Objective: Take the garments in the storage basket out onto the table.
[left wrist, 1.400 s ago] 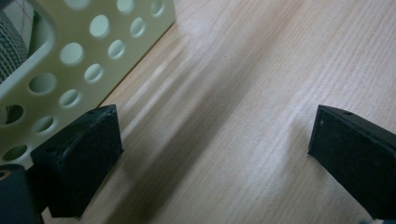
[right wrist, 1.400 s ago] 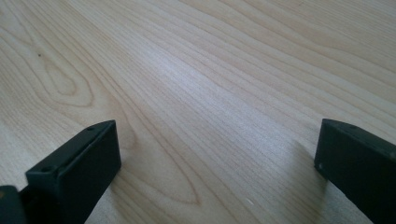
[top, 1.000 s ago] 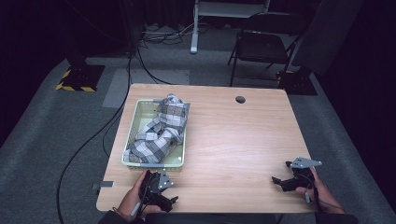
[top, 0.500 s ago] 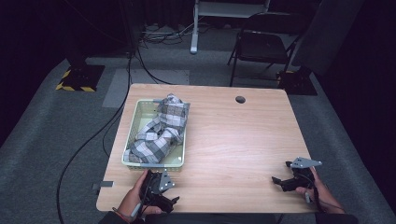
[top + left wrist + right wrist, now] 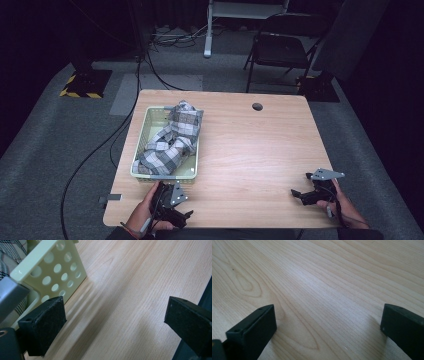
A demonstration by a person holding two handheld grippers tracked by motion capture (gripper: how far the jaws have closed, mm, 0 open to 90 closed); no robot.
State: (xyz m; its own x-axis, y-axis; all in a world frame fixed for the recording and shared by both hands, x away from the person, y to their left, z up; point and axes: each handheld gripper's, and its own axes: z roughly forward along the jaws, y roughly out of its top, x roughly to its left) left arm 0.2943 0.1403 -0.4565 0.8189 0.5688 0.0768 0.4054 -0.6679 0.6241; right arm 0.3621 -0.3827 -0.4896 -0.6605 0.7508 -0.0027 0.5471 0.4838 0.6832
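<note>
Nearest the person, the left hand-held gripper [image 5: 172, 207] rests on the tabletop [image 5: 250, 150] just in front of the basket [image 5: 139, 170], jaws spread wide with nothing between them. In the left gripper view the basket's perforated corner [image 5: 52, 267] sits just beside one jaw, apart from it. Well to the right of the basket, at the tabletop's near edge, the right hand-held gripper [image 5: 312, 192] also stands open over bare wood. Compared with a second ago, nothing has moved: both grippers and the cloth lie exactly as they did, so the work seems not yet started. Farther on, the checked cloth [image 5: 172, 140] lies bunched inside the basket, one end draped over its far rim. Beyond the basket to the right, a cable hole [image 5: 257, 106] marks the tabletop's far edge.
</note>
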